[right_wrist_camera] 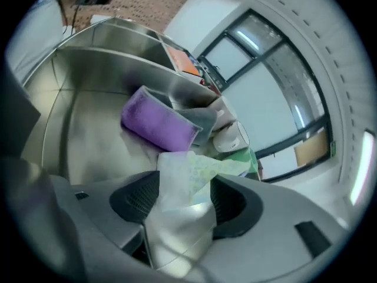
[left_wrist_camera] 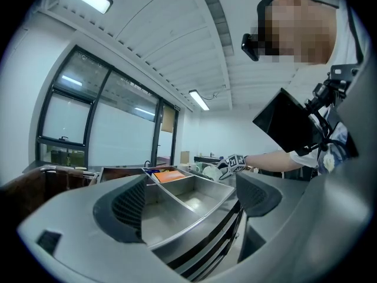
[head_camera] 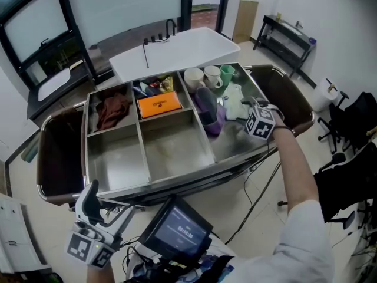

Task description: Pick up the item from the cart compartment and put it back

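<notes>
Over the right end compartment [head_camera: 237, 145] of the cart [head_camera: 177, 180], your right gripper [right_wrist_camera: 185, 188] has its fingers apart around the pale tissue pack [right_wrist_camera: 177, 220] beside the purple pouch [right_wrist_camera: 158, 122], so back straight out without snagging it; your left gripper [left_wrist_camera: 191, 202] has its fingers apart and empty.

White walls [head_camera: 341, 16], large windows [left_wrist_camera: 118, 122], seemingly tiled floor [head_camera: 227, 205].

The pale, green-patterned soft packet [right_wrist_camera: 177, 196] lies in the cart's rightmost compartment [head_camera: 235, 143].
</notes>
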Available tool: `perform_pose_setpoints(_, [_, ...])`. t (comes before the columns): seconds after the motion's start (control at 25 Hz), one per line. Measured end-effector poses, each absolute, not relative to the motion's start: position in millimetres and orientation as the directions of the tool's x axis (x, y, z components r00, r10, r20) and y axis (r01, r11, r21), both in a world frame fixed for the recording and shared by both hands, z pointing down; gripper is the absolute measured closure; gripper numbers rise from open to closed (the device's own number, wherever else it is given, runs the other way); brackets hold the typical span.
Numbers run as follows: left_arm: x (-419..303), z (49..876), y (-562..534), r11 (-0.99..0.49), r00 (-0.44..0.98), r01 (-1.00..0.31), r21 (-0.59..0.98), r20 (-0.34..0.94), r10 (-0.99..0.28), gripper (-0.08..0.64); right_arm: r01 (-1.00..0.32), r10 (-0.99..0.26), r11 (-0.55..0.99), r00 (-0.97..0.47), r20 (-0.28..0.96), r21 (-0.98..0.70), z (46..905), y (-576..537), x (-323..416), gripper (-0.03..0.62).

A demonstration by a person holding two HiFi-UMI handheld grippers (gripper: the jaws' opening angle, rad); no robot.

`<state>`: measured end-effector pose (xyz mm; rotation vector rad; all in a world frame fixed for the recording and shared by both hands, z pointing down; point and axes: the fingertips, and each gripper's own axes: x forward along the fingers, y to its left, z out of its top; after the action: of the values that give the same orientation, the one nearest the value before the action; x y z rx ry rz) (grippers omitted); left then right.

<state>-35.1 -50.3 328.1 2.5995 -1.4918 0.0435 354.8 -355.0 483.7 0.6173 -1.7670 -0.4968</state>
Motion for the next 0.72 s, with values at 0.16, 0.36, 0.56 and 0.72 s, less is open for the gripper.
perform_pose_setpoints(0.16, [-38, 330, -49, -0.490, 0.500, -0.865, 0.107, 0.107, -0.859, 0.086, -0.084, -0.685, 0.726, -0.185, 0.705, 0.683, 479, -356, 368, 0.273])
perform_pose_setpoints(0.36, [-32, 328, -53, -0.498, 0.508, -0.860, 0.109, 0.103, -0.855, 0.086, -0.110, -0.743, 0.667, -0.172, 0.647, 0.737, 463, -362, 382, 0.224])
perform_pose_setpoints(0.56, [-27, 327, -58, -0.518, 0.527, -0.849, 0.102, 0.100, -0.844, 0.086, -0.293, -0.819, 0.572, -0.264, 0.510, 0.766, 414, -349, 379, 0.224])
perform_pose_setpoints(0.72, [-20, 327, -62, -0.537, 0.546, -0.837, 0.102, 0.100, -0.832, 0.086, -0.471, -0.859, 0.499, -0.380, 0.343, 0.728, 365, -310, 357, 0.227])
